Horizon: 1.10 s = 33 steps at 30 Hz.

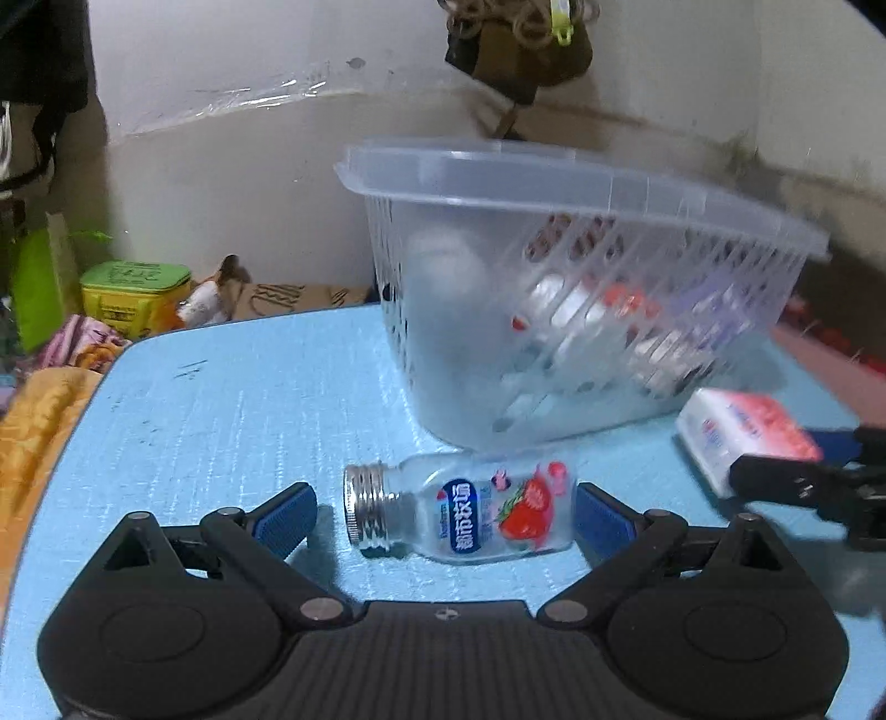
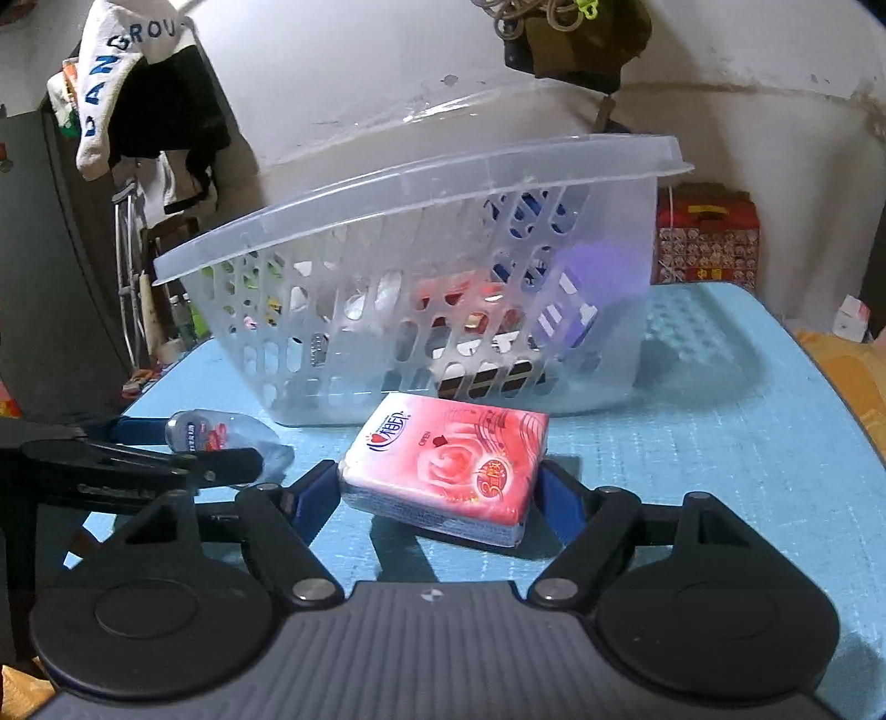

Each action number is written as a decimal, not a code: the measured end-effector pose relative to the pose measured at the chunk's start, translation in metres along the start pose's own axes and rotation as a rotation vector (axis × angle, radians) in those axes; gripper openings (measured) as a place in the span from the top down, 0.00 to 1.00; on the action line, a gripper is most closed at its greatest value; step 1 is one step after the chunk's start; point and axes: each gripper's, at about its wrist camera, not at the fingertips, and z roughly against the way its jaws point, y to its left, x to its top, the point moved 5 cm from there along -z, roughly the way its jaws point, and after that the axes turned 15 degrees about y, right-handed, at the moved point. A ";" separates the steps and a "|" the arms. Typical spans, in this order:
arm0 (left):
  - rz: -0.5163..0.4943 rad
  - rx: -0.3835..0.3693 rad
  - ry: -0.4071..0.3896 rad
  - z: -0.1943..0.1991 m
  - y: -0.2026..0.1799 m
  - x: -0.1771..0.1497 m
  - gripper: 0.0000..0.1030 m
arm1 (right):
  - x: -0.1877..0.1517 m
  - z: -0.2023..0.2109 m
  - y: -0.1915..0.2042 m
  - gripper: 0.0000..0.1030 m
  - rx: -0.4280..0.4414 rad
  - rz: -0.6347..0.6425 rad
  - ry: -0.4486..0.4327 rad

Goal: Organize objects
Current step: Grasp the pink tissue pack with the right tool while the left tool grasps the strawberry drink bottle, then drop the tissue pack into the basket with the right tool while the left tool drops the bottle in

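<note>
Two grippers down on blue table (image 1: 221, 399). Left gripper (image 1: 443, 512) spread wide around toppled glass bottle (image 1: 465, 512), cap at 9 o'clock. Right gripper (image 2: 437, 490) bracketing pink tissue pack (image 2: 448, 471), apparently touching. Clear slotted basket (image 2: 443, 310) at 12 o'clock, contents blurred.

Beyond the far left corner of the light-blue table (image 1: 221, 399), a green-lidded yellow tub (image 1: 133, 296) beside crumpled cardboard (image 1: 277, 296), with orange cloth (image 1: 39, 421) bunched along the left edge. Past the far right corner, a red patterned box (image 2: 706, 243) against the stained white wall (image 2: 354, 72), and a small white carton (image 2: 853, 317) off the right edge. High on the left, a white sock lettered in blue (image 2: 111, 77) draped over dark clothing (image 2: 166, 105); top centre, an olive bag (image 2: 581, 44) hanging on the wall.
</note>
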 end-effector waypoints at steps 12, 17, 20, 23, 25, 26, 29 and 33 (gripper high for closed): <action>0.038 -0.093 -0.075 0.014 0.005 -0.008 0.16 | -0.006 0.006 0.009 0.23 0.002 0.055 -0.060; 0.069 -0.153 -0.086 0.013 0.013 -0.007 0.16 | -0.006 0.010 0.012 0.23 0.002 0.066 -0.103; 0.084 -0.180 -0.076 0.010 0.017 -0.008 0.16 | -0.007 0.011 0.012 0.23 0.000 0.071 -0.115; 0.075 -0.192 -0.087 0.012 0.017 -0.008 0.16 | -0.006 0.010 0.012 0.23 0.005 0.077 -0.103; 0.072 -0.198 -0.101 0.014 0.017 -0.008 0.16 | -0.006 0.010 0.012 0.23 0.005 0.078 -0.103; 0.073 -0.199 -0.109 0.015 0.016 -0.008 0.16 | -0.006 0.010 0.011 0.23 0.004 0.076 -0.105; 0.072 -0.208 -0.136 0.020 0.017 -0.009 0.16 | -0.008 0.011 0.011 0.23 0.001 0.069 -0.113; 0.064 -0.205 -0.193 0.029 0.017 -0.011 0.16 | -0.008 0.012 0.010 0.23 -0.005 0.062 -0.123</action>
